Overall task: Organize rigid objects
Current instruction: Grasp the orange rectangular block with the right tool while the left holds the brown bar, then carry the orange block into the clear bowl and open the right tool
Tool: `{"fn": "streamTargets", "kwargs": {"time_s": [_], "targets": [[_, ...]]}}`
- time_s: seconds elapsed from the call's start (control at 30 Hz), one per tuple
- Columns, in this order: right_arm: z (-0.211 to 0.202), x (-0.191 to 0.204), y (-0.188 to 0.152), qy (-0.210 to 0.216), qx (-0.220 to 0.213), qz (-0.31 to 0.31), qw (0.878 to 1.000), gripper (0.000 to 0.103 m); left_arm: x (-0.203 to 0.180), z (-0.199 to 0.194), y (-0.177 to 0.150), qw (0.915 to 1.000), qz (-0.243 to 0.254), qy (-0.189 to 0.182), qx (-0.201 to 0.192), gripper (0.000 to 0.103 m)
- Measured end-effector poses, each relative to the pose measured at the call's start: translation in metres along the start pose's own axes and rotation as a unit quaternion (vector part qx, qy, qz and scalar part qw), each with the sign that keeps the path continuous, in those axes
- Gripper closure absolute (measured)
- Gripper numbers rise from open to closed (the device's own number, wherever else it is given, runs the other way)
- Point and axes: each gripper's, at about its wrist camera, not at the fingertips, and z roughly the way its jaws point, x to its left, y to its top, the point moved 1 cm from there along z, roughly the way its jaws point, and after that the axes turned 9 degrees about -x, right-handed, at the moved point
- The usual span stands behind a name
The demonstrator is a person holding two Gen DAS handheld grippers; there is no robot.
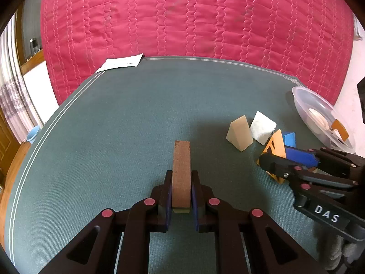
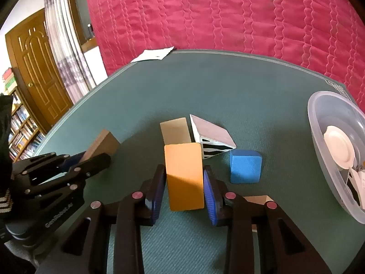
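Note:
My left gripper [image 1: 181, 178] is shut on a brown block [image 1: 181, 166] that rests on the green mat [image 1: 136, 118]; it also shows in the right wrist view [image 2: 102, 145]. My right gripper [image 2: 184, 171] has its blue pads against both sides of an orange block [image 2: 184, 175] standing on the mat; the orange block also shows in the left wrist view [image 1: 275, 147]. Just beyond lie a cream wedge [image 2: 175, 130], a white wedge with black stripes [image 2: 212, 137] and a blue cube [image 2: 245, 166].
A clear plastic bowl [image 2: 319, 123] with white and orange pieces inside stands at the right edge of the mat. A tan block [image 2: 257, 199] lies under my right finger. A white paper [image 1: 121, 62] lies at the mat's far edge, against a pink quilt [image 1: 194, 16].

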Motion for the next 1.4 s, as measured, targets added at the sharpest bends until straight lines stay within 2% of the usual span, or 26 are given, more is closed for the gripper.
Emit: {"fn": "streamTargets", "kwargs": {"time_s": [0.33, 0.67, 0.83, 0.93, 1.07, 1.27, 1.4], "targets": [[-0.021, -0.003, 0.010, 0.032, -0.032, 0.019, 0.999, 0.071, 0.000, 0.000, 0.000, 1.0000, 0.001, 0.000, 0.000, 0.089], [-0.042, -0.032, 0.024, 0.013, -0.065, 0.064, 0.996, 0.071, -0.001, 0.000, 0.000, 1.0000, -0.001, -0.001, 0.000, 0.089], [-0.059, -0.062, 0.032, -0.026, -0.091, 0.098, 0.991, 0.071, 0.000, -0.001, -0.001, 1.0000, 0.000, -0.004, -0.002, 0.089], [-0.073, -0.087, 0.035, -0.065, -0.111, 0.123, 0.984, 0.071, -0.001, -0.002, -0.002, 1.0000, 0.002, -0.004, -0.004, 0.089], [-0.096, -0.128, 0.034, -0.123, -0.135, 0.166, 0.969, 0.071, -0.001, -0.002, -0.001, 1.0000, 0.004, -0.006, -0.006, 0.089], [-0.120, -0.172, 0.031, -0.171, -0.158, 0.214, 0.949, 0.071, -0.002, -0.004, -0.001, 0.9999, 0.008, -0.009, -0.008, 0.089], [-0.126, -0.188, 0.028, -0.199, -0.161, 0.225, 0.940, 0.071, -0.002, -0.006, -0.002, 0.9998, 0.011, -0.013, -0.010, 0.089]]}}
